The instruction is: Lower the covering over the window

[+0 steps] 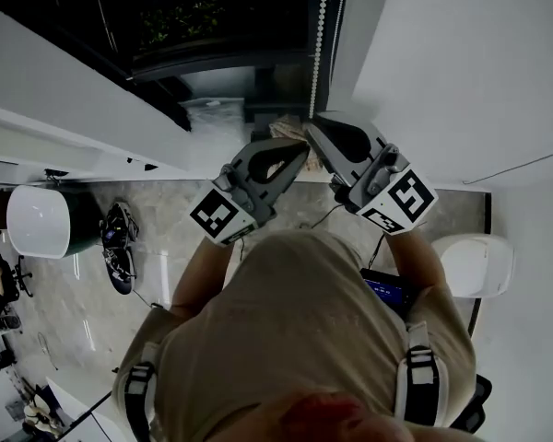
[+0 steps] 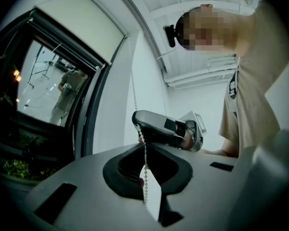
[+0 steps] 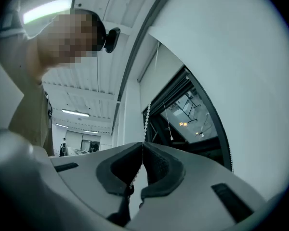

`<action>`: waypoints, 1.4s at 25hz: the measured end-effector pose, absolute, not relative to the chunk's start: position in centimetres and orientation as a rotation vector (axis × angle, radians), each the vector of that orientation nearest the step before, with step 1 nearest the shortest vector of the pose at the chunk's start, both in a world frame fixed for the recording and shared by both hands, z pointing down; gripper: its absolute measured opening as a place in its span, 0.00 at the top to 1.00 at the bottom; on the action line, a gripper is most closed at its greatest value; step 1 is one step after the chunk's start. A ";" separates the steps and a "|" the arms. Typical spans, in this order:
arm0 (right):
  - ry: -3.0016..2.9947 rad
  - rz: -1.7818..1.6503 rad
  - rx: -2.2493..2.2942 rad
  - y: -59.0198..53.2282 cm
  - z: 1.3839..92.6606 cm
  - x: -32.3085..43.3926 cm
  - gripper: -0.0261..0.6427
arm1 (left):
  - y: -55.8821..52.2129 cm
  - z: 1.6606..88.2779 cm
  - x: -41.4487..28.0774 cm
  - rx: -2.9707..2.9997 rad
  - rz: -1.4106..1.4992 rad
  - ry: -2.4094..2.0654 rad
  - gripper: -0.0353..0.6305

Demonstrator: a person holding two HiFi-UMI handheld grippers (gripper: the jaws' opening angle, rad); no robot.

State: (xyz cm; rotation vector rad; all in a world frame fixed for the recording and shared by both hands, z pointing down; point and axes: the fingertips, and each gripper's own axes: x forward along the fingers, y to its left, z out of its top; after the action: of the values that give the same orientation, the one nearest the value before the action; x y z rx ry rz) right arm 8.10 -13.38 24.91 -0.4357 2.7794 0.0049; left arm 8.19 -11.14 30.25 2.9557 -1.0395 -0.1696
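Left gripper (image 1: 298, 152) and right gripper (image 1: 315, 129) both clamped on the bead chain (image 1: 322, 26).
The right gripper's jaws pinched it just above the left's, with the dark window (image 1: 194, 17) beyond their tips.

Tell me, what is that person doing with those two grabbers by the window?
A person stands at the window with a tool in each hand. The left tool and the right tool are both shut on the white bead chain beside it, the right tool higher up it. Much of the window is uncovered.

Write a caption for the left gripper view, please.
The left gripper shut on the bead chain, right gripper clamping it just above.
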 end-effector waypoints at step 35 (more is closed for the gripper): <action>2.859 -0.211 -0.512 -11.7 29.7 10.2 0.95 | -9.1 29.8 10.2 3.249 0.264 -0.447 0.67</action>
State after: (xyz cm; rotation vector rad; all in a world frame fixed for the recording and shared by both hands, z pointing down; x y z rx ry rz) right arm 10.17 -11.65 29.69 -0.5121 2.8586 -0.2106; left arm 10.19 -9.09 29.77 3.2489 -0.4467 0.2637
